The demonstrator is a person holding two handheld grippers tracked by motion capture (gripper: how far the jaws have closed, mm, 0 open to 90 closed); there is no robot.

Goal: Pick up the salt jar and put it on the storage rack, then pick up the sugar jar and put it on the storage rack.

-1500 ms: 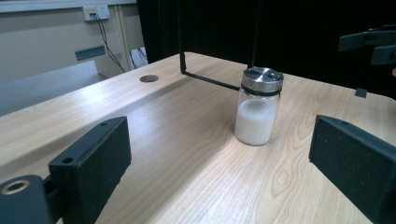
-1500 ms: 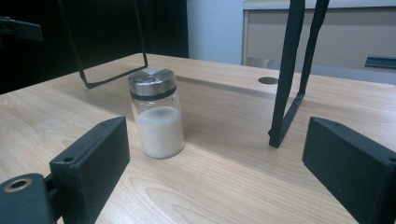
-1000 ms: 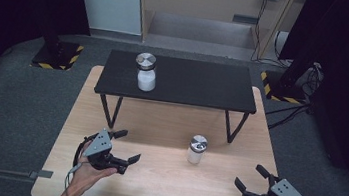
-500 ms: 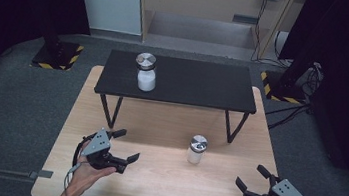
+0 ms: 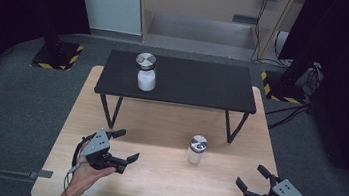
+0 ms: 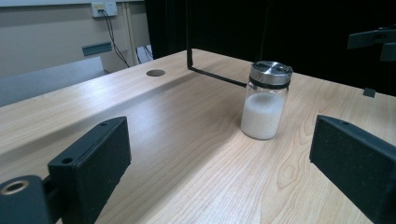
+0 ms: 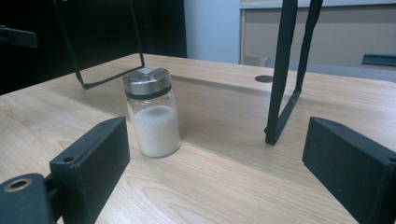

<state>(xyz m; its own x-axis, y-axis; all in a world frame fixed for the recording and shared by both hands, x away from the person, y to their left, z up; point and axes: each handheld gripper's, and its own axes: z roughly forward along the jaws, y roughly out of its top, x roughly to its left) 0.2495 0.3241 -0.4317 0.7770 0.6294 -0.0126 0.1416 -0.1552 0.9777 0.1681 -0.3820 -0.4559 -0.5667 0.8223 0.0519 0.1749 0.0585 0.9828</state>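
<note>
A pale wooden bench (image 5: 159, 126) carries a small black stand (image 5: 189, 87); the near jar (image 5: 197, 149) of white powder stands upright between both gaping, empty claws, left claw (image 5: 123, 146) and right claw (image 5: 251, 178). A tall, narrow jar could tip if nudged off-centre. The second jar (image 5: 145, 72) atop the stand looks small and far off.

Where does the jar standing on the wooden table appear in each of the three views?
High view: jar right of centre, in front of the black bench.
Left gripper view: right of centre.
Right gripper view: left of centre.
Shared landmark: the black bench leg.
</note>
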